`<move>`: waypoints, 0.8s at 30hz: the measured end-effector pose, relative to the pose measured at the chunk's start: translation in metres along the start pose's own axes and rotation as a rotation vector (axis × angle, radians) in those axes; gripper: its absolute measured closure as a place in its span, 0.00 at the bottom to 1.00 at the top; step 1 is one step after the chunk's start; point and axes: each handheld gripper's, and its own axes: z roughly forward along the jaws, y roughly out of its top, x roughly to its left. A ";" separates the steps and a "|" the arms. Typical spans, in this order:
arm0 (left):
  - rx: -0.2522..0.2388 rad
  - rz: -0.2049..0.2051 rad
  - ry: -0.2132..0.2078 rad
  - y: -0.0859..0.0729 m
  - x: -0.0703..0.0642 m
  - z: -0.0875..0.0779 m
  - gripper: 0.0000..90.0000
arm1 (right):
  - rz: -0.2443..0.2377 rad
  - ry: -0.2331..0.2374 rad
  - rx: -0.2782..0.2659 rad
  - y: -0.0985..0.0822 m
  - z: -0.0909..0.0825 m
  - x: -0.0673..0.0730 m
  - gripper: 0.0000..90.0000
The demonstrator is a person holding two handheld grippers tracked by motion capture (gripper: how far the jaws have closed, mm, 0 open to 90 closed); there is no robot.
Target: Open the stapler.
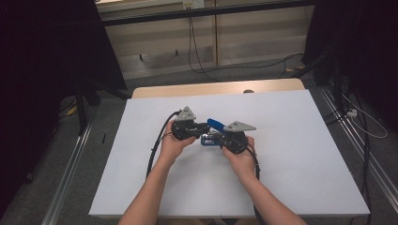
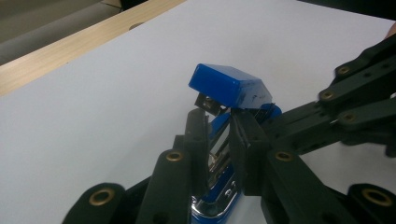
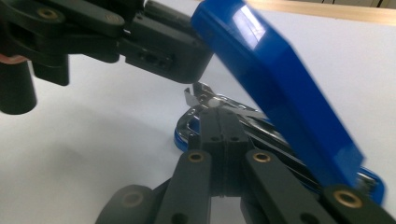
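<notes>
A blue stapler [image 1: 207, 140] lies mid-table with its blue lid [image 2: 229, 86] swung up and the metal magazine [image 3: 233, 109] bared. My left gripper [image 2: 217, 119] is shut on the stapler's body, one jaw pressing each side. From the right, my right gripper [image 3: 219, 114] comes in under the raised lid [image 3: 280, 93]. Its jaws are closed flat against each other, tips at the front end of the magazine. Whether something thin is pinched there I cannot tell. In the high view the left gripper [image 1: 205, 127] and right gripper [image 1: 214, 137] meet at the stapler, a hand behind each.
A white sheet [image 1: 281, 154] covers the table, with a wooden strip [image 1: 216, 87] showing along the far edge. Black cables [image 1: 157, 145] trail from both grippers toward the near side. Dark stands and floor cables surround the table.
</notes>
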 end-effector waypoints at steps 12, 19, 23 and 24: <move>0.003 -0.005 -0.016 -0.001 0.003 -0.001 0.87 | -0.002 -0.092 -0.053 -0.002 0.020 0.004 1.00; 0.001 0.004 -0.019 -0.002 0.001 0.000 0.86 | 0.026 -0.097 -0.089 -0.004 0.021 0.004 1.00; -0.008 -0.009 -0.013 -0.003 0.005 -0.002 0.86 | 0.027 -0.101 -0.099 -0.004 0.021 0.005 1.00; -0.007 -0.007 -0.014 -0.003 0.006 -0.002 0.86 | 0.030 -0.105 -0.100 -0.004 0.021 0.005 1.00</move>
